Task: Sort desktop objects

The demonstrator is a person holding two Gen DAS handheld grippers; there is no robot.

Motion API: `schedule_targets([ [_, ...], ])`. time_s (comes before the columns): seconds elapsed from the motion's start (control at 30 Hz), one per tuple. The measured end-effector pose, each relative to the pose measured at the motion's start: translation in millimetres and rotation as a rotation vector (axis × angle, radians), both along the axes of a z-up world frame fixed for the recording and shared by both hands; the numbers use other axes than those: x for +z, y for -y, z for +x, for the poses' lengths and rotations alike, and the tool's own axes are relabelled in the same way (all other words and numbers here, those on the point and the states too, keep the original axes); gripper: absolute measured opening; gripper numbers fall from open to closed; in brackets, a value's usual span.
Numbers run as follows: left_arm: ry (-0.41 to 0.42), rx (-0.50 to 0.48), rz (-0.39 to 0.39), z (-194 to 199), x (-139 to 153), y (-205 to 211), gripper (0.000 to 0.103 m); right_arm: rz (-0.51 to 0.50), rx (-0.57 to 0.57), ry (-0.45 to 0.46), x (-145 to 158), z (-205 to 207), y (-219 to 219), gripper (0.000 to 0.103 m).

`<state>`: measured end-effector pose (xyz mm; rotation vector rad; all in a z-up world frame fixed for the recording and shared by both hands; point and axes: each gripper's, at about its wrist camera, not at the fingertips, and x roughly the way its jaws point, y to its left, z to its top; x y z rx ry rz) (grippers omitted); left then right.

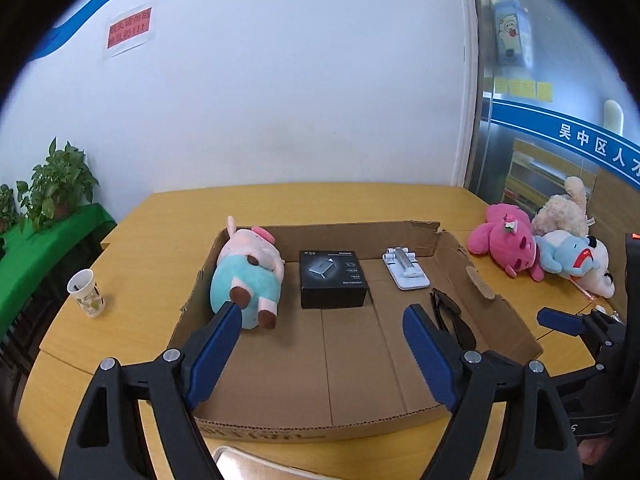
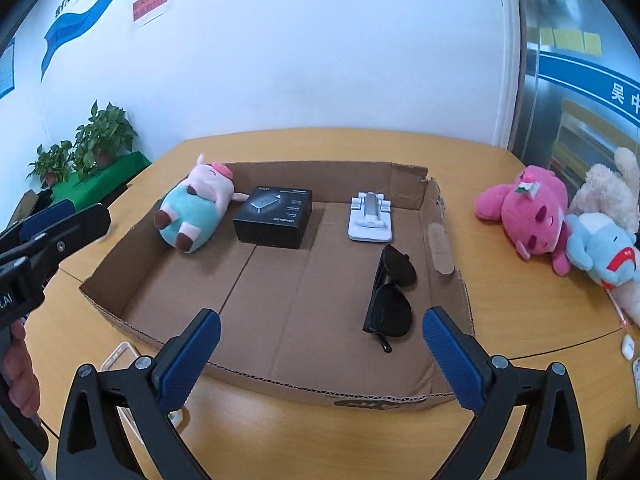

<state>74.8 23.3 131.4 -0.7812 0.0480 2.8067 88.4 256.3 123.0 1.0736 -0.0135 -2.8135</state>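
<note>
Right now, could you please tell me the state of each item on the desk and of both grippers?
Cardboard tray: open-topped, near right corner torn.
Pig plush: lying in tray.
Black box: closed, in tray.
White phone stand: folded flat, in tray.
Sunglasses: folded, in tray.
Pink plush: lying on table, outside tray.
Blue plush: lying outside tray.
Paper cup: upright on table.
Left gripper: open, empty.
Right gripper: open, empty.

Black gripper frames, blue ribbed pads
</note>
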Motion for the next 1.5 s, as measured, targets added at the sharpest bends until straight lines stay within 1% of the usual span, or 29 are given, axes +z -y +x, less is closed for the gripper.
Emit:
schedule_targets([
  [0.07,-0.005,0.002,0.000,2.9,0.5,-0.9,0.083,0.003,0.003,-0.006,2.0,5.2,1.5,0.102],
  [0.17,-0.015,0.002,-0.022,10.5,2.0,-4.8,0.083,0.012,-0.001,-0.018,5.8,12.8,2.8,0.102],
  [0.3,-0.021,-0.007,-0.021,23.4,3.7,-7.7,0.083,0.014,-0.001,-0.031,9.3,19.9,1.1,0.102],
  [0.5,-0.031,-0.005,-0.018,31.2,6.6,-5.8,0.083,0.015,0.005,-0.044,14.6,28.0,6.7,0.102],
  [0.67,-0.029,-0.010,-0.023,27.8,5.2,-2.0,0.083,0.028,0.018,-0.047,15.0,29.4,15.4,0.102],
  [0.8,-0.009,-0.012,-0.014,21.8,0.3,1.8,0.083,0.029,0.012,-0.046,15.2,29.2,18.0,0.102],
  [0.9,-0.004,-0.014,-0.003,17.8,-1.0,0.8,0.083,0.043,0.009,-0.049,15.4,26.7,18.7,0.102],
  [1.0,-0.002,-0.022,-0.011,12.6,-3.3,-4.0,0.083,0.040,0.004,-0.044,13.8,22.4,17.3,0.102],
  [1.1,0.002,-0.023,-0.012,8.4,-6.9,-7.3,0.083,0.043,-0.001,-0.039,10.4,18.7,16.2,0.102],
  [1.23,0.021,-0.024,0.020,3.3,-10.7,-5.9,0.083,0.043,0.000,-0.027,4.3,14.5,15.3,0.102],
  [1.4,0.027,-0.024,-0.002,0.7,-16.1,-4.3,0.083,0.039,0.005,-0.022,-0.5,11.4,15.3,0.102],
  [1.5,0.056,-0.046,0.018,0.4,-20.2,5.5,0.083,0.024,0.033,-0.010,-4.3,12.0,19.2,0.102],
])
